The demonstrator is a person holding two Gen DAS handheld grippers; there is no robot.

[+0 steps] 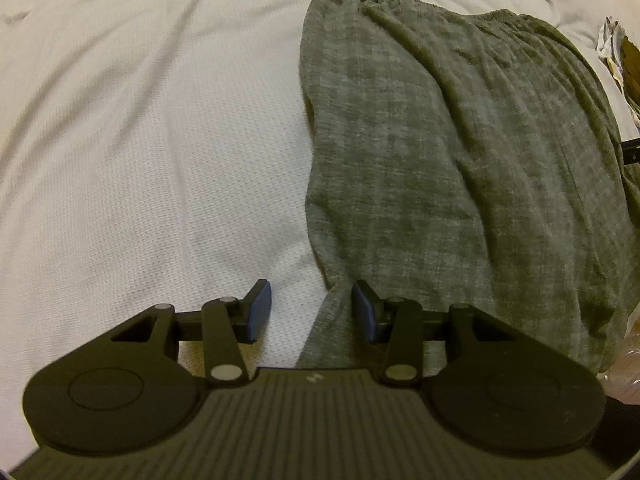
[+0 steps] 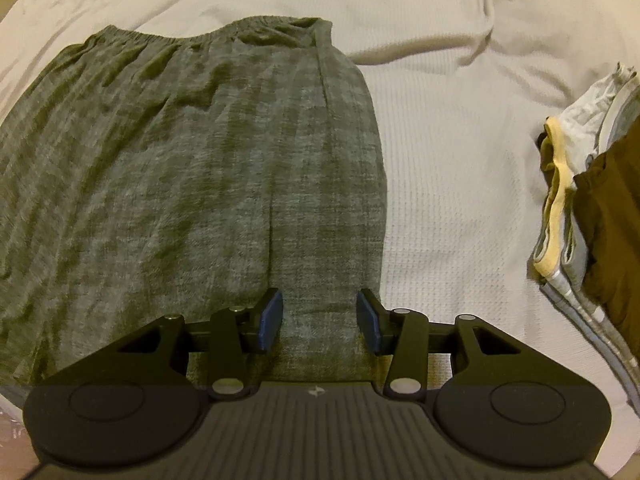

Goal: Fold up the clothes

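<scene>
The bed point(image 1: 100, 140) is covered in a white waffle-weave sheet, creased toward its far side. On it lies the grey garment point(image 1: 460, 160), spread lengthwise with its gathered elastic band at the far end and its near end running under both tools. It looks like a skirt or shorts; I cannot tell which. The left tool point(image 1: 311, 312) hangs low at the garment's left near edge with its blue pads parted and nothing between them: the left pad is over bare sheet, the right pad over cloth. The right tool point(image 2: 320, 318) is also spread, empty, and sits over the right part of the garment near its right edge, where a long seam or crease runs up toward the band. Further right, well apart from the garment, a stack point(image 2: 580, 200) of folded clothes lies on the bed, yellow, grey and brown layers showing at its edges. The cloth is thin and rumpled, and the bed is soft, so a pinch here could take only the top layer, or catch the sheet along with it, and a lift would then drag the bedding up. If the two tools grip at unequal points, the fold would likely come out skewed, and the existing wrinkles would be pressed in.
</scene>
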